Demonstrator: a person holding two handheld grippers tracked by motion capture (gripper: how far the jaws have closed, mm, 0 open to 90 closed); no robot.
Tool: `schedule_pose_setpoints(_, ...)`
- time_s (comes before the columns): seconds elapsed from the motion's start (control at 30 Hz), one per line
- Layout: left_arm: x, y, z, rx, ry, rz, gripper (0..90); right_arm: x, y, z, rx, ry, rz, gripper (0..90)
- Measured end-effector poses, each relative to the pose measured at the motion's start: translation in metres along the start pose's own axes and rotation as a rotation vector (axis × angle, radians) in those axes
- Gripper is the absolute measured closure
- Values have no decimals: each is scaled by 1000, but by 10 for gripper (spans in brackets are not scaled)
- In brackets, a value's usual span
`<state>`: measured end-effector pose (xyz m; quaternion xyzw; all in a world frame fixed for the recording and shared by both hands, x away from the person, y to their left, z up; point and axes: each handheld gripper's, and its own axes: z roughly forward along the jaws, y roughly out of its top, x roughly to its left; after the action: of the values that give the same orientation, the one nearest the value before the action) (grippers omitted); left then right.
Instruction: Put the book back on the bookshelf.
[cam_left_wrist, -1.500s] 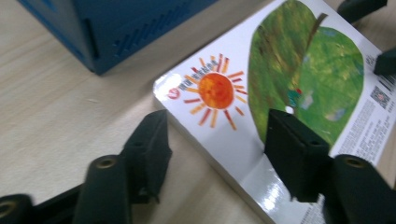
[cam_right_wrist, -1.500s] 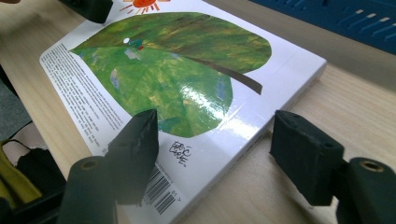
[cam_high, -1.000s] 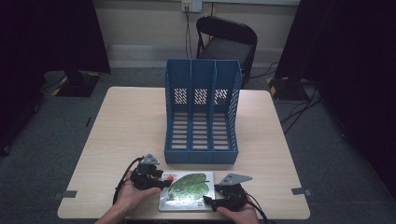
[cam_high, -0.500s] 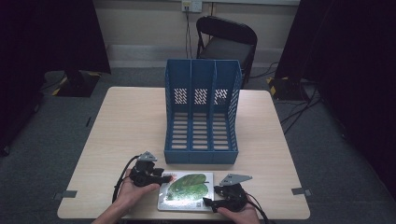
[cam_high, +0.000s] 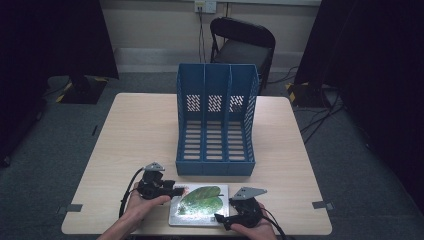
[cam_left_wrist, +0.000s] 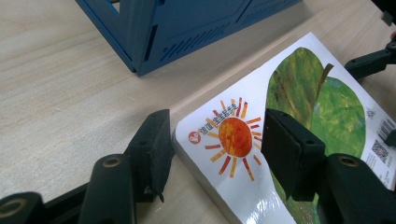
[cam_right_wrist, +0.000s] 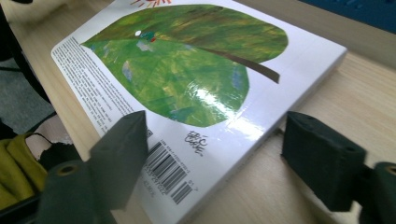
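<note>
Book (cam_high: 200, 205) lies flat on the table (cam_high: 135, 130), right at the near edge, about mid-width, back cover up: big green leaf, barcode, small sun print at one corner. Just in front of the blue file rack (cam_high: 215, 122), which stands mid-table with three slots open toward me; a small gap between rack base and book.

My left gripper (cam_high: 172, 191) sits at the book's left end, near the far-left corner. In the left gripper view (cam_left_wrist: 215, 140) the jaws are spread wide, one on the bare wood beside the book's edge, the other above the cover past the sun print. Not clamped on anything. Cannot tell if either pad touches the book.

My right gripper (cam_high: 222, 220) is at the book's near-right corner, by the table's near edge. In the right gripper view (cam_right_wrist: 215, 158) the jaws are also apart, straddling the barcode corner: one over the cover near the barcode, one over the wood off the book's side. No grip there either.

Both my hands rest low at the table edge. A chair (cam_high: 242, 42) stands behind the far edge.
</note>
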<state>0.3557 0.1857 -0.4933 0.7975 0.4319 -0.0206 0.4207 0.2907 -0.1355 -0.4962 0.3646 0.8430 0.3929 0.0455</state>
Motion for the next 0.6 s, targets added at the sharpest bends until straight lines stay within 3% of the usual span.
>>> schedule_pose_setpoints(0.37,2,1,-3,-21,-31,-27,425,4,0,4,4,-4,-34,104)
schedule_pose_setpoints(0.6,1,2,-5,-24,-37,-31,425,4,-1,3,7,0,-44,98)
